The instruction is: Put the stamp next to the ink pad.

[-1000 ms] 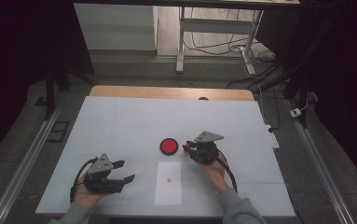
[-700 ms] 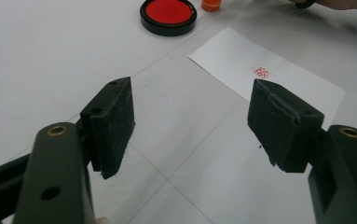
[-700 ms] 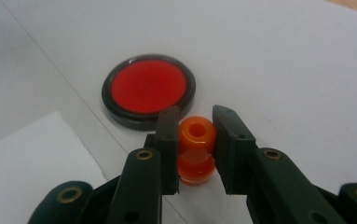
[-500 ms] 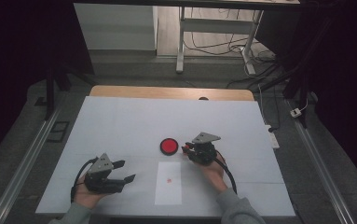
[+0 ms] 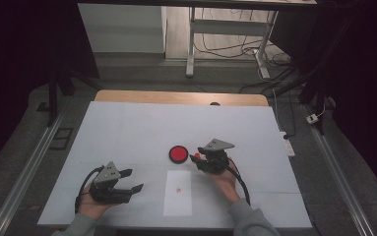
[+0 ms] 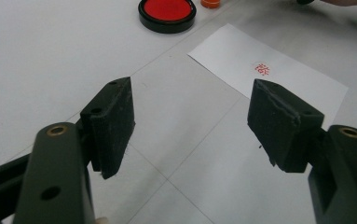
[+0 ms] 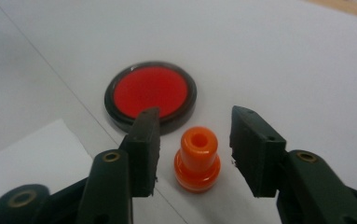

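Item: stamp (image 7: pixel 197 158), orange, upright on the surface (image 5: pixel 127 128), at 4 o'clock of the ink pad (image 7: pixel 150 95), touching nothing.

My right tongs (image 7: pixel 195 151): just been opening, spread, stamp between but unpinched. Withdraw straight back (any sideways brush would tip it).

My left tongs (image 6: pixel 190 126): spread, empty, facing the paper (image 6: pixel 269 77).

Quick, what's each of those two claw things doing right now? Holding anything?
Left gripper: open, empty, above the table.
Right gripper: jaws have just opened; the orange stamp stands between them, untouched.
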`<control>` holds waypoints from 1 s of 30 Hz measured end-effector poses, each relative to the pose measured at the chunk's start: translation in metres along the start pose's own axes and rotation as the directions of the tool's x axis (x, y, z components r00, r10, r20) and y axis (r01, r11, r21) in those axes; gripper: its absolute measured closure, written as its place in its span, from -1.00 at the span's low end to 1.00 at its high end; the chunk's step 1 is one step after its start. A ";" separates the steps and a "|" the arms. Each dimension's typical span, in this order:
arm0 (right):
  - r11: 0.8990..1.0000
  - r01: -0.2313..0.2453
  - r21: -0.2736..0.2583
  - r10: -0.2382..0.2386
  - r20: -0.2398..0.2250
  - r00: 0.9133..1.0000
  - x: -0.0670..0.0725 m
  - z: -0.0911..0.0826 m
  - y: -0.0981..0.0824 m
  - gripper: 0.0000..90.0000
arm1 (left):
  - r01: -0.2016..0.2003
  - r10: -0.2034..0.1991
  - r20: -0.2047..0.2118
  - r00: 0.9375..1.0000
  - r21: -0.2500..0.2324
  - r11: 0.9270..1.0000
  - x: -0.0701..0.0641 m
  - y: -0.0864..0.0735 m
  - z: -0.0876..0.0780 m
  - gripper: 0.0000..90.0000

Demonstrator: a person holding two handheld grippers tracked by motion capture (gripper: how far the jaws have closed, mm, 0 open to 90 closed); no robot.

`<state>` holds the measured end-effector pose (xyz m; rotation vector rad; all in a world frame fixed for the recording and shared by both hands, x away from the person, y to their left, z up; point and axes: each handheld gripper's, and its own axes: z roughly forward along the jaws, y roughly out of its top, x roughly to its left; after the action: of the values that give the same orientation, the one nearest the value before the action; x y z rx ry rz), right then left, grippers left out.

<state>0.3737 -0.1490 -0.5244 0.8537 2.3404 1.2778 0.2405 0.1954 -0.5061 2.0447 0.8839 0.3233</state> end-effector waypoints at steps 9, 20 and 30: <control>0.997 0.032 -0.065 -0.033 -0.006 0.999 -0.001 -0.015 0.007 0.08 | 0.022 -0.022 -0.002 1.000 -0.001 1.000 0.003 -0.001 0.001 -0.30; 0.997 0.047 -0.064 -0.050 -0.042 0.998 -0.005 -0.035 0.007 0.09 | 0.035 -0.035 0.005 0.999 0.003 0.999 0.007 0.000 0.005 -0.31; 0.996 0.064 -0.065 -0.066 -0.041 0.997 -0.005 -0.061 0.003 0.09 | 0.036 -0.036 0.004 0.999 -0.006 0.999 0.007 0.000 0.003 -0.31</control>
<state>0.3447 -0.1897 -0.4892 0.7310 2.3262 1.3490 0.2466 0.1983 -0.5085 2.0210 0.9155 0.3011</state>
